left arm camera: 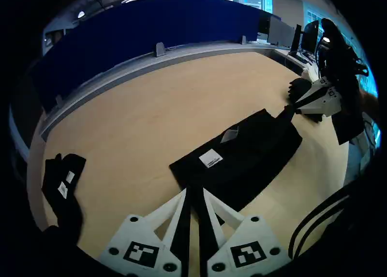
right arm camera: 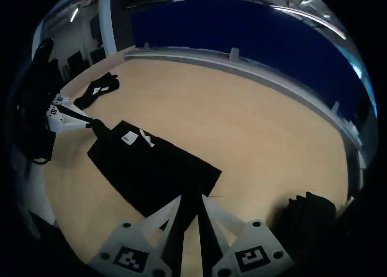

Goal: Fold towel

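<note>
On the pale wooden bench [left arm camera: 145, 112], the black rectangular cloth towel [left arm camera: 251, 151] lies flat mid-frame. The left hand-held gripper [left arm camera: 194, 193] and right hand-held gripper [right arm camera: 191, 199] are each pinched narrow on opposite ends. The fold looks ready to begin: next, lift one end and carry it over the small white label [left arm camera: 210, 158] to the other end.

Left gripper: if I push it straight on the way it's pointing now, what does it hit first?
The black towel: the left gripper has its tips at the towel's near edge, so it would likely ride over the cloth toward the white label. Depth beyond that is unclear.
</note>
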